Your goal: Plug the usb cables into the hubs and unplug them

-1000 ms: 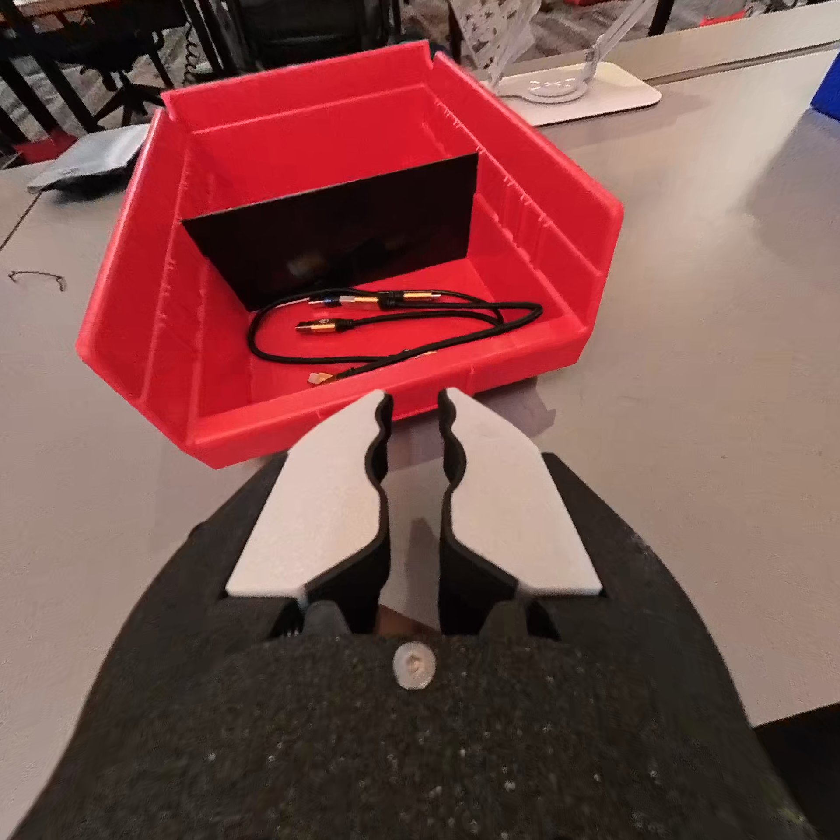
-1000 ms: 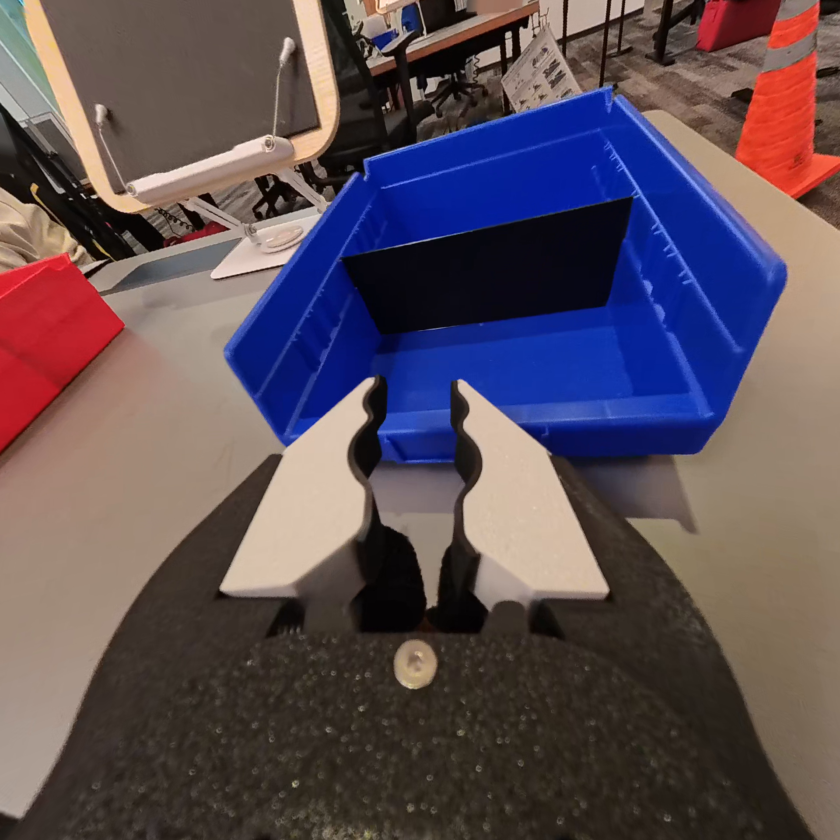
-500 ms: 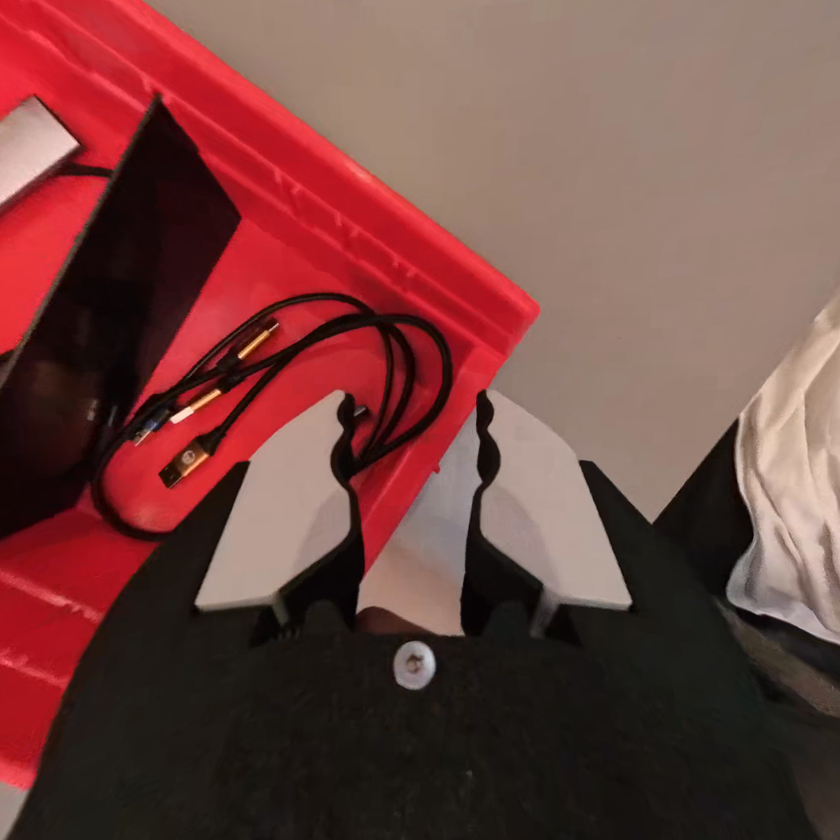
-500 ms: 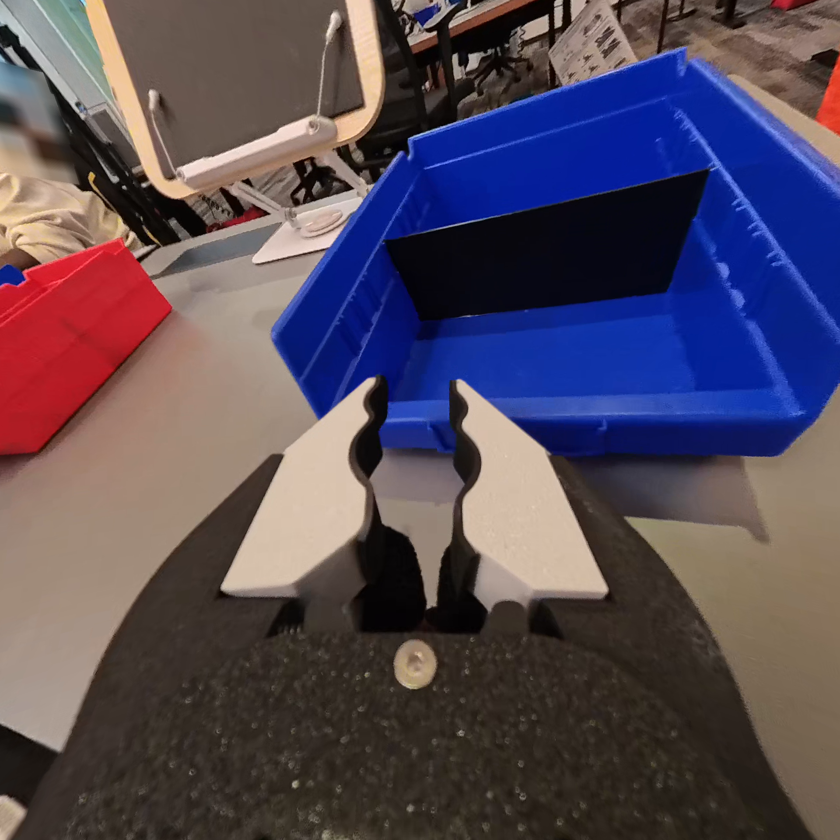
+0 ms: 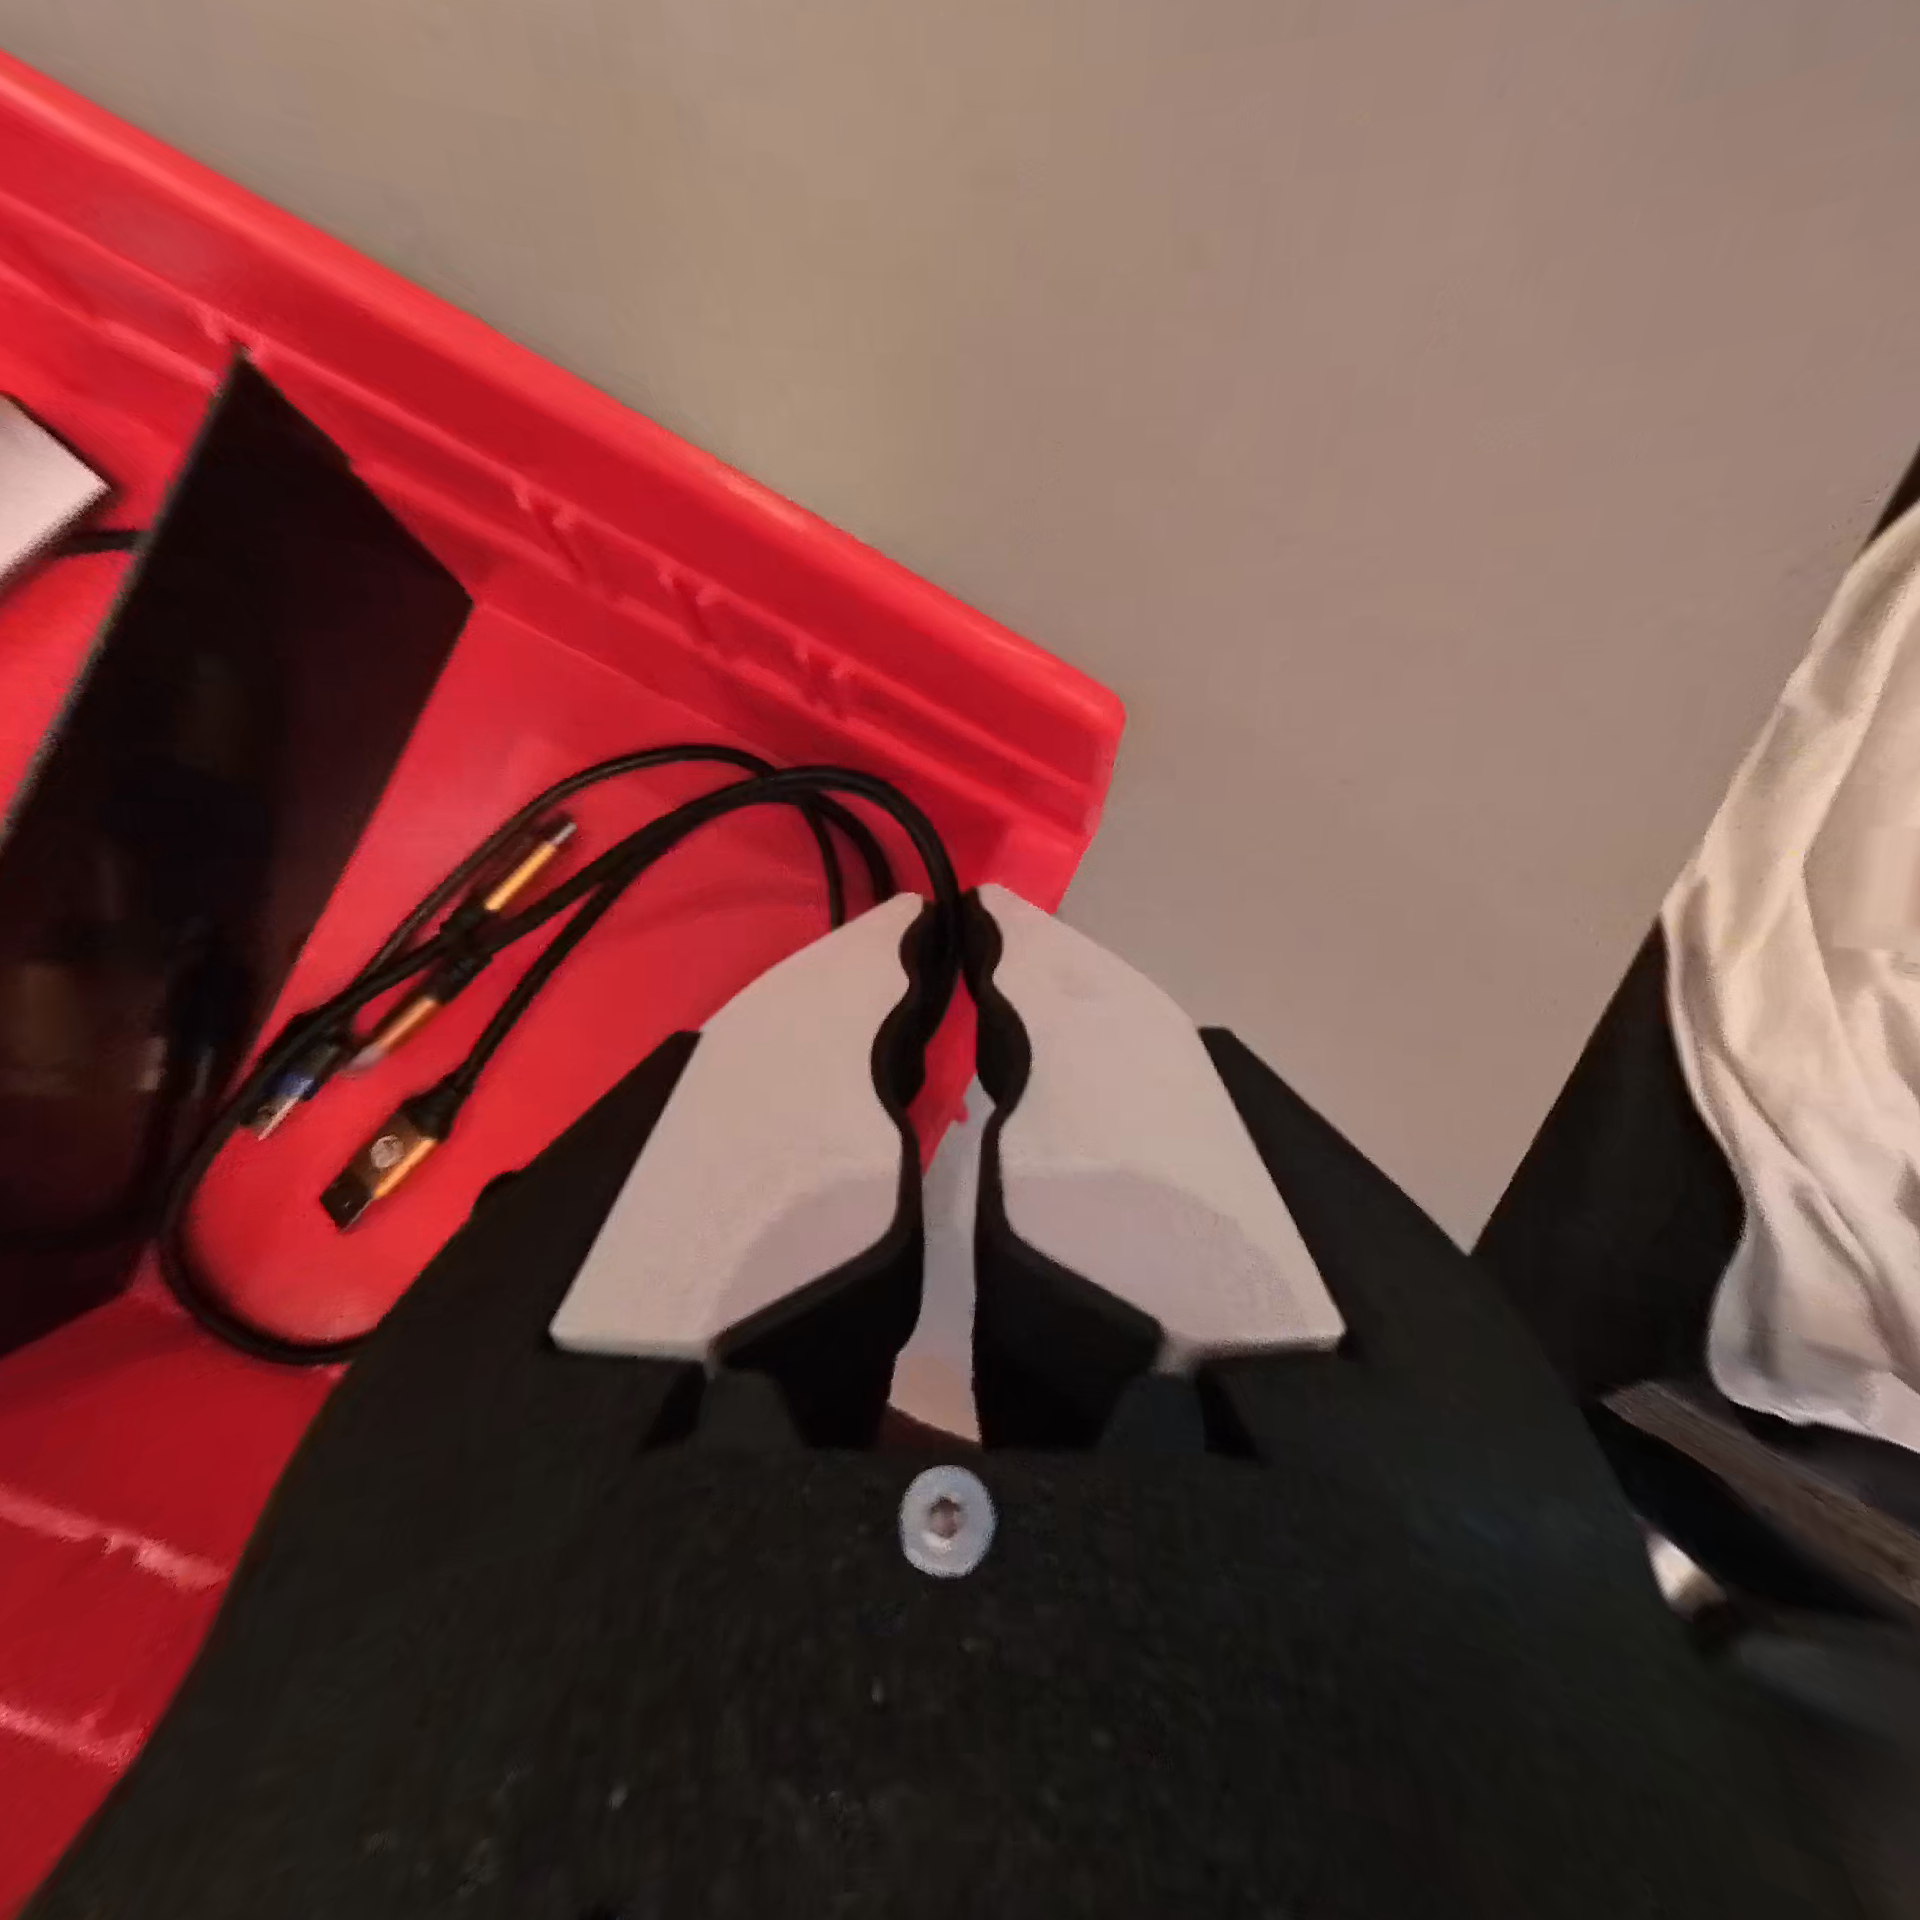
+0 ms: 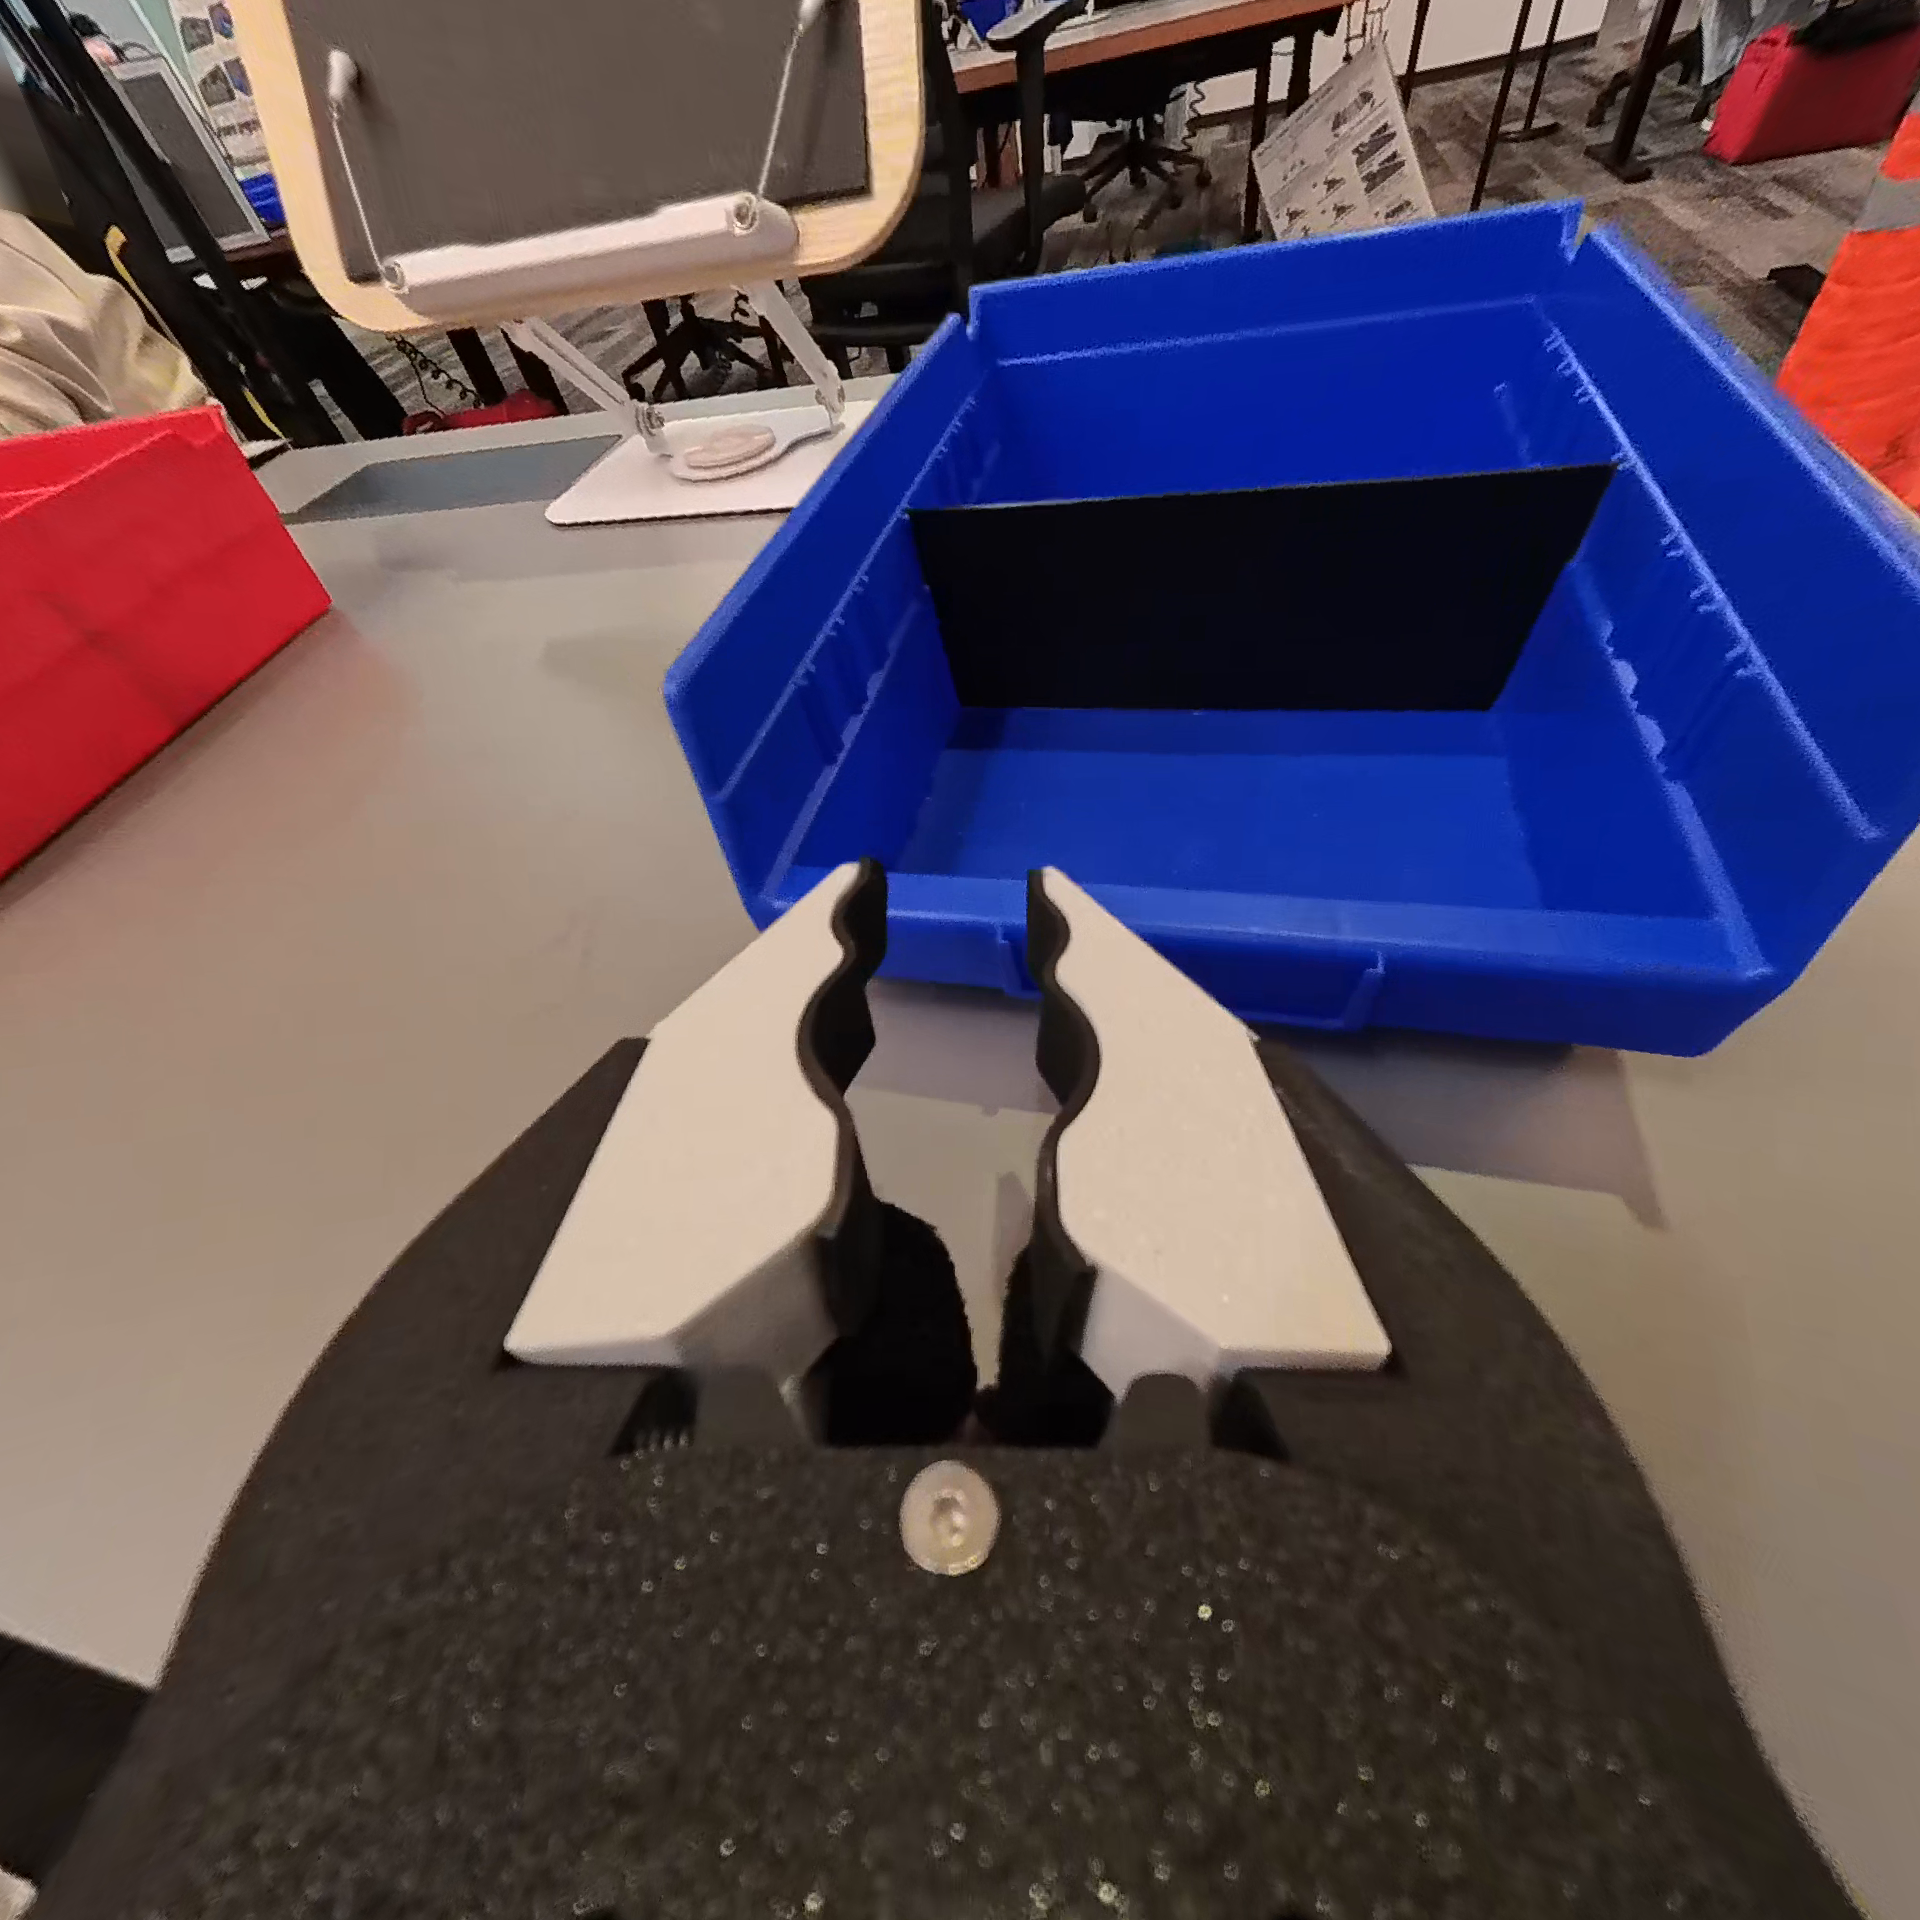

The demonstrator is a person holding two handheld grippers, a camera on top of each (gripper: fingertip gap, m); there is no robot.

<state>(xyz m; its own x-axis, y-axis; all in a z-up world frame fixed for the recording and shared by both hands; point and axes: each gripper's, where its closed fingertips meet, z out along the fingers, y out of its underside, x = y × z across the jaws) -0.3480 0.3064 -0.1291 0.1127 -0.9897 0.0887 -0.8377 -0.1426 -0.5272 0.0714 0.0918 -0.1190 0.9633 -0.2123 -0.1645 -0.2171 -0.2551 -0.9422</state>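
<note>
A black cable bundle (image 5: 717,821) is lying in the front compartment of the red bin (image 5: 665,582), its looped end pointing toward the bin's near corner and its gold plugs (image 5: 390,1153) trailing back toward the black divider (image 5: 229,727). The left hand-held gripper (image 5: 948,914) is tilting down over that corner, its fingertips pinching the loop of the cable bundle. The red bin is sitting on the grey desk (image 5: 1247,364), with pale cloth (image 5: 1829,935) at the right edge. The right hand-held gripper (image 6: 954,883) is hovering level above the desk, its fingers parted and gripping nothing, pointing at the front wall of the blue bin (image 6: 1247,956), where a dark divider (image 6: 1247,592) is standing crosswise.
</note>
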